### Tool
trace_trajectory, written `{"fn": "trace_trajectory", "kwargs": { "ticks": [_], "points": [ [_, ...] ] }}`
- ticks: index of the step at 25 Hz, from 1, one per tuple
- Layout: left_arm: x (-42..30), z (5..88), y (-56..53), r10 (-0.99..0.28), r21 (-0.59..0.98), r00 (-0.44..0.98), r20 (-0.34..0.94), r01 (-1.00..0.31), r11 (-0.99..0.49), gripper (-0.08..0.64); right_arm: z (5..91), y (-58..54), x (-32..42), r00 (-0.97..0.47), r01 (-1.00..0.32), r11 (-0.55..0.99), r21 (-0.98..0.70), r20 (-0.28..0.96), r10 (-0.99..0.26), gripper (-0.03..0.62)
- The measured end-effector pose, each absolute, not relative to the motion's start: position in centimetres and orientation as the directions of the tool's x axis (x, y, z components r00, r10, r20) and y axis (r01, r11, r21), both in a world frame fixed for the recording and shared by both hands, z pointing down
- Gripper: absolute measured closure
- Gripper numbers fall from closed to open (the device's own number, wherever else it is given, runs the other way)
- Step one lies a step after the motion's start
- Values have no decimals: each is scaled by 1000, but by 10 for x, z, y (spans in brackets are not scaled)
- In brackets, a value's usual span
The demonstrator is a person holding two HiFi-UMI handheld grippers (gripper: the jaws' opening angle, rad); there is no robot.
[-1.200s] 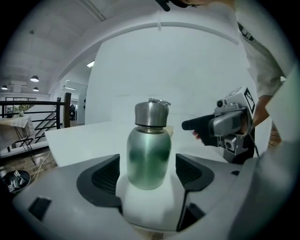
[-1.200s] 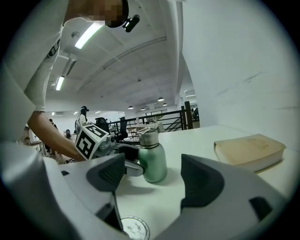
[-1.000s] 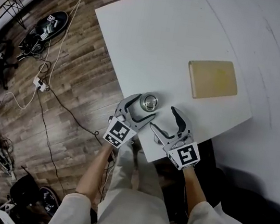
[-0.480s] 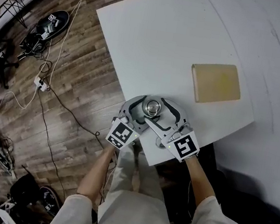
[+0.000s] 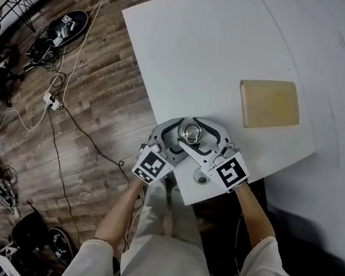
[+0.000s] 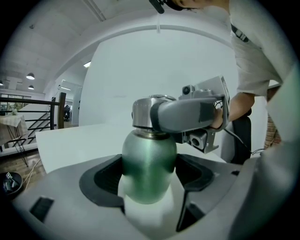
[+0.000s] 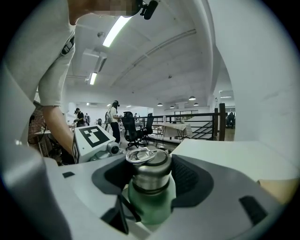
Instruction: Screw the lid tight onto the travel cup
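I see a tan rectangular flat block (image 5: 269,103) lying on the white tabletop (image 5: 193,46) (near its right edge). Left of the table, black cables (image 5: 64,125) and a white power strip (image 5: 51,101) lie on the brown wood-plank floor (image 5: 106,84).

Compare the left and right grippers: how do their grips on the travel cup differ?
The left gripper clamps the rounded body of the green metal travel cup; the right gripper sits higher, around its steel lid. The left gripper's fingers press the body; the right gripper's fingers are closing on the lid. Both meet at the cup on the white table.
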State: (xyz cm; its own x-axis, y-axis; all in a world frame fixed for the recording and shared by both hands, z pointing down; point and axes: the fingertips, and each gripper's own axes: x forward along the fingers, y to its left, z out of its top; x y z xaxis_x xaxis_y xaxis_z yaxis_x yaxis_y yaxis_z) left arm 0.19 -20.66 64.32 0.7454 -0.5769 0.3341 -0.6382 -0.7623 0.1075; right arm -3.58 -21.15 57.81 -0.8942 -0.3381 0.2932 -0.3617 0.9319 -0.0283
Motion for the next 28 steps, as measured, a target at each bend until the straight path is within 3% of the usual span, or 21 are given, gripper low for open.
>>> {"fn": "trace_trajectory", "kwargs": {
  "ticks": [5,19,25,28],
  "points": [
    [1,643,-206,-581,104,744,331,-640,-761,215,579,-212,-36,-872,-413,911,-3,291,-394,331],
    [1,645,-208,-587,95,740,329,-645,-758,215,581,-219,-28,-654,-719,691,72,266,-708,331],
    [1,645,-207,-591,93,738,326,-647,-757,215,580,-220,-27,-590,-784,618,52,249,-768,331],
    [2,646,-206,-585,93,742,326,-642,-761,215,579,-218,-29,-630,-764,645,-9,224,-743,331]
  ]
}}
